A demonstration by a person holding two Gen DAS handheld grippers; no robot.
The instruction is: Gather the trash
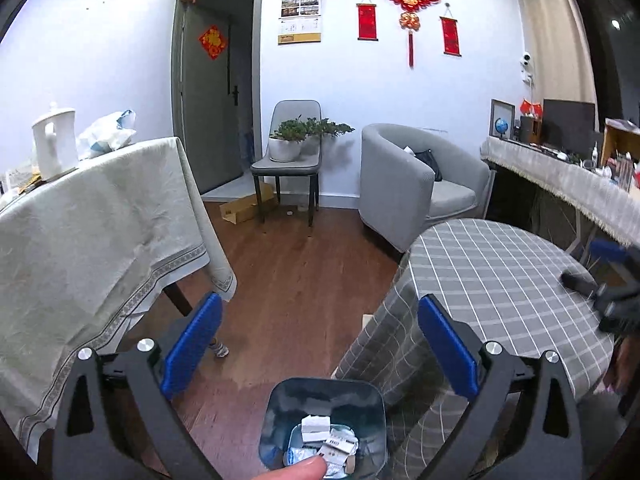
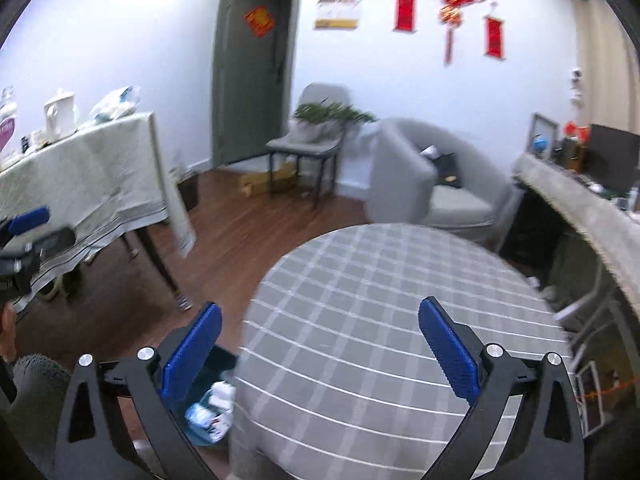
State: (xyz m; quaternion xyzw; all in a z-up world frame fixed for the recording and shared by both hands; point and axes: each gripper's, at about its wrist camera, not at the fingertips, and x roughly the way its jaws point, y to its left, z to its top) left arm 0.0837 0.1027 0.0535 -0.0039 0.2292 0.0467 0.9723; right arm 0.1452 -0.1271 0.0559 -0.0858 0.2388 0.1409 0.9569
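Observation:
A dark teal trash bin (image 1: 324, 404) stands on the wood floor beside the round table, with white paper scraps and wrappers (image 1: 326, 440) inside. My left gripper (image 1: 320, 348) is open and empty, held above the bin. My right gripper (image 2: 320, 348) is open and empty over the checked tablecloth of the round table (image 2: 380, 300). The bin also shows in the right wrist view (image 2: 208, 408), low beside the table's left edge. The right gripper appears at the right edge of the left wrist view (image 1: 612, 292).
A table with a pale cloth (image 1: 100, 220) holding a white kettle (image 1: 54, 140) stands at left. A chair with potted plants (image 1: 288, 148), a grey armchair (image 1: 416, 184) and a cluttered side counter (image 1: 568, 176) line the back and right. A cardboard box (image 1: 244, 208) lies by the door.

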